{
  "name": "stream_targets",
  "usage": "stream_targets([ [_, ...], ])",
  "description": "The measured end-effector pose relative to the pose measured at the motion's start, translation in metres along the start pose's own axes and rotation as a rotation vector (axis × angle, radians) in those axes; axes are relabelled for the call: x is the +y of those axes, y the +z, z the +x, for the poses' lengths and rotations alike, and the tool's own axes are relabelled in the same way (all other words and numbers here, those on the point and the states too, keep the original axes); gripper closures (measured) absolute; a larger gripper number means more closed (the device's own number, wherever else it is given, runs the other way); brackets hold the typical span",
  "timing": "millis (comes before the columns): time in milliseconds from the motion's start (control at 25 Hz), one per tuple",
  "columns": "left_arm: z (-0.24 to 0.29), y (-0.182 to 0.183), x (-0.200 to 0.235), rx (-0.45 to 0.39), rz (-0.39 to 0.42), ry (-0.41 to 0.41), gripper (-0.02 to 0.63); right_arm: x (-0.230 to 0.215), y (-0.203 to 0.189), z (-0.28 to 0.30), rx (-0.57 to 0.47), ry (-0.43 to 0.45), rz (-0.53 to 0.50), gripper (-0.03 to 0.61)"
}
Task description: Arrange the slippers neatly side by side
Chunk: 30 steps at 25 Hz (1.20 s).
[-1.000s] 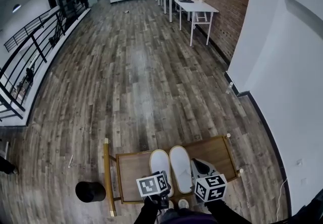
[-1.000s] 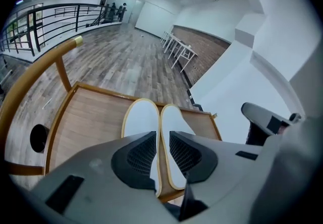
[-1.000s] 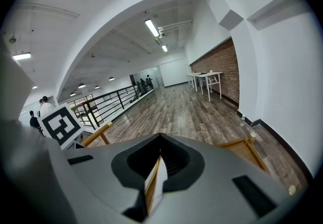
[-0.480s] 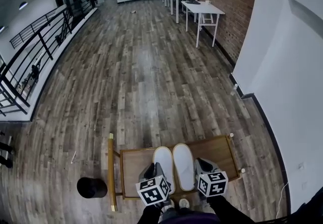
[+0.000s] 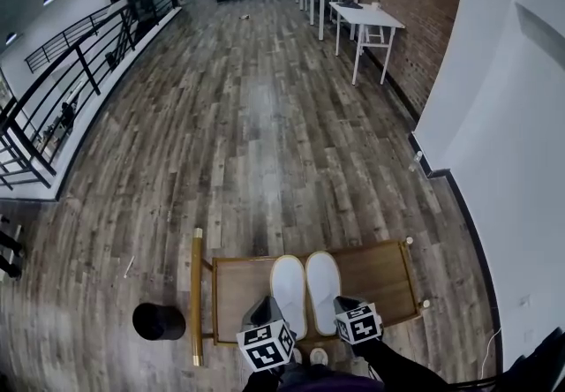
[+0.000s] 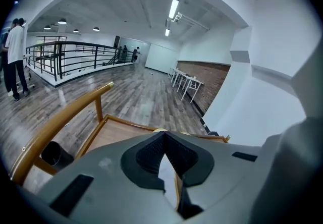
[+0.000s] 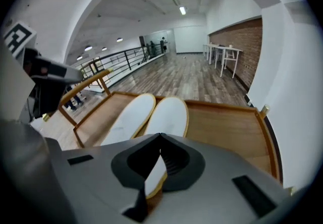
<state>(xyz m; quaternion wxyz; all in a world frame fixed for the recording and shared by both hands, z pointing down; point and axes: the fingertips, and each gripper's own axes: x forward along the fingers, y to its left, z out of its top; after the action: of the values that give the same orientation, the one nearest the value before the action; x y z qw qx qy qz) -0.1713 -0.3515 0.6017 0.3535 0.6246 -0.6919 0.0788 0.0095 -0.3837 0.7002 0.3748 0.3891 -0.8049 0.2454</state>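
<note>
Two white slippers, the left one (image 5: 289,293) and the right one (image 5: 322,289), lie side by side, touching, on a wooden cart tray (image 5: 388,271). My left gripper (image 5: 265,312) hovers at the left slipper's heel. Its jaws have just been closing and its tips (image 6: 162,136) now meet, shut, with nothing between them. My right gripper (image 5: 346,305) is by the right slipper's heel. In the right gripper view its tips (image 7: 160,137) meet, shut, just short of the right slipper (image 7: 169,114), with the left slipper (image 7: 130,117) beside it.
The tray has raised wooden rims (image 7: 227,127) and a gold handle bar (image 5: 196,293) on its left. A black bin (image 5: 159,321) stands on the floor left of the cart. White tables (image 5: 353,15) line the brick wall far off. A railing (image 5: 79,55) runs along the left.
The left gripper has drawn back off the left slipper's heel toward the tray's near edge. The right gripper has dropped lower by the right slipper. Both slippers lie as before.
</note>
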Motion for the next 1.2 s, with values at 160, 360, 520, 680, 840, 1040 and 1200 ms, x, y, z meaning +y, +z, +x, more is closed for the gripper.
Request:
stream_targets([
  [160,-0.007,0.003,0.011,-0.010,0.000,0.021,0.614,0.008,-0.033,0.020,0.127,0.019,-0.061,0.580],
  [360,-0.010,0.001,0.021,-0.011,0.000,0.046,0.614,0.014,-0.048,0.034,0.205,0.042,-0.160,0.580],
  [520,-0.011,0.002,0.025,-0.018,-0.003,0.055,0.614,0.022,-0.051,0.038,0.223,0.068,-0.220,0.580],
  [680,-0.011,0.001,0.026,-0.016,0.004,0.059,0.614,0.032,-0.054,0.041,0.232,0.088,-0.258,0.580],
  [840,-0.011,0.000,0.023,-0.015,0.006,0.055,0.614,0.037,-0.058,0.041,0.235,0.095,-0.264,0.580],
  [1040,-0.011,0.000,0.022,-0.018,0.005,0.052,0.614,0.038,-0.060,0.041,0.236,0.099,-0.290,0.580],
  [1200,-0.010,0.001,0.022,-0.016,0.007,0.043,0.614,0.037,-0.048,0.038,0.191,0.081,-0.281,0.580],
])
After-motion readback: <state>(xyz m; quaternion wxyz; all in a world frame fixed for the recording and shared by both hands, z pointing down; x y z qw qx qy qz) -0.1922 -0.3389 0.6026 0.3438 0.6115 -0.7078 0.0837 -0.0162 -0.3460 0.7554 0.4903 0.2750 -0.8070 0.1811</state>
